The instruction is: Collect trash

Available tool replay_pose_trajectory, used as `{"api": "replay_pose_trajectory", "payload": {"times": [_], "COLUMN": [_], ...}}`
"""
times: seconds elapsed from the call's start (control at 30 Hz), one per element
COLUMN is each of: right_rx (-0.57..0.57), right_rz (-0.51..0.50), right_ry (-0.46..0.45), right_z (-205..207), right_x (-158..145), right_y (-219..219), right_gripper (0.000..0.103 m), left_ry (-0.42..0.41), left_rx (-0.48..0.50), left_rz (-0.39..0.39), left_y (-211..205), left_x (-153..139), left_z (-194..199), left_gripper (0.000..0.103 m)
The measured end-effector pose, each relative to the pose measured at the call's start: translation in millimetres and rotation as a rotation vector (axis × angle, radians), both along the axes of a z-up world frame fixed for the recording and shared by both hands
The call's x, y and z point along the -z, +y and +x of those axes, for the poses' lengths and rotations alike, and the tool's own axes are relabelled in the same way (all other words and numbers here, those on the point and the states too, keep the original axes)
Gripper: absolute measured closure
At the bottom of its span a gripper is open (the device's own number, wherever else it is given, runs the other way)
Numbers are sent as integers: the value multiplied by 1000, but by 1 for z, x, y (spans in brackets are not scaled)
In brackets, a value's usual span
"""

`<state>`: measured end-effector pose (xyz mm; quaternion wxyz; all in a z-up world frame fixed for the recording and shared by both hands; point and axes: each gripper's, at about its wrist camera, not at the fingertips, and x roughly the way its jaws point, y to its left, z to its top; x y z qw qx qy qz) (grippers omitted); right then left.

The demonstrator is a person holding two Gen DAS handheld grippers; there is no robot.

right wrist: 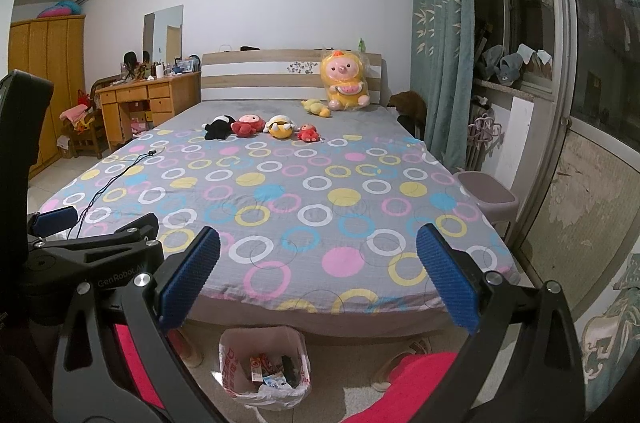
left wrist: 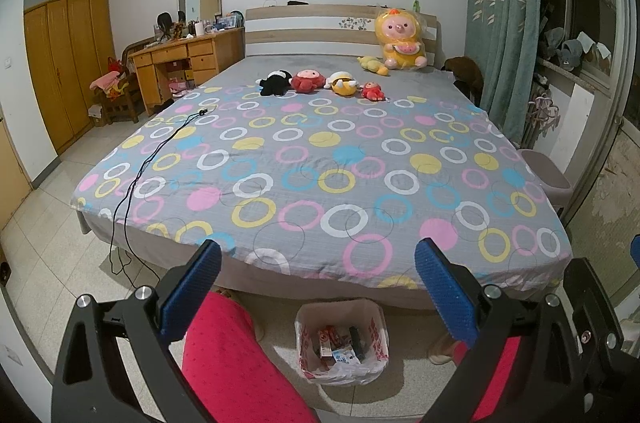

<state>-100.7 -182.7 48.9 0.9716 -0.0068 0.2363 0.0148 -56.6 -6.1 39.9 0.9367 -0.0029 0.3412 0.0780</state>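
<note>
Counting six plush toys lying on one bed [left wrist: 320, 159]: a black one [left wrist: 275, 82], a red crab [left wrist: 307, 80], a yellow-and-white one [left wrist: 342, 82], a small red one [left wrist: 373, 91], a small yellow one [left wrist: 373, 64] and a large yellow pig [left wrist: 400, 39] leaning on the headboard. Finding one black cable [left wrist: 160, 147] trailing off the bedspread. Seeing one lined trash bin [left wrist: 342, 339] standing on the floor, holding several wrappers, too jumbled for counting. Noting one desk [left wrist: 180, 63], one wardrobe [left wrist: 66, 63], one pink stool [left wrist: 546, 175], two grippers.
</note>
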Motion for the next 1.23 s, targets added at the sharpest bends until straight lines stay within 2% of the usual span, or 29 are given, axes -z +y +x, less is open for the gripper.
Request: {"api": "replay_pose_trajectory", "payload": {"times": [1.23], "right_rx": [-3], "right_rz": [-2], "right_ry": [-1], "right_z": [0], "right_x": [3], "right_y": [2], "right_gripper": [7], "left_ry": [-7], "left_rx": [-7], "left_rz": [12], "left_y": [0], "left_x": [-8], "left_z": [3], "left_gripper": [8]}}
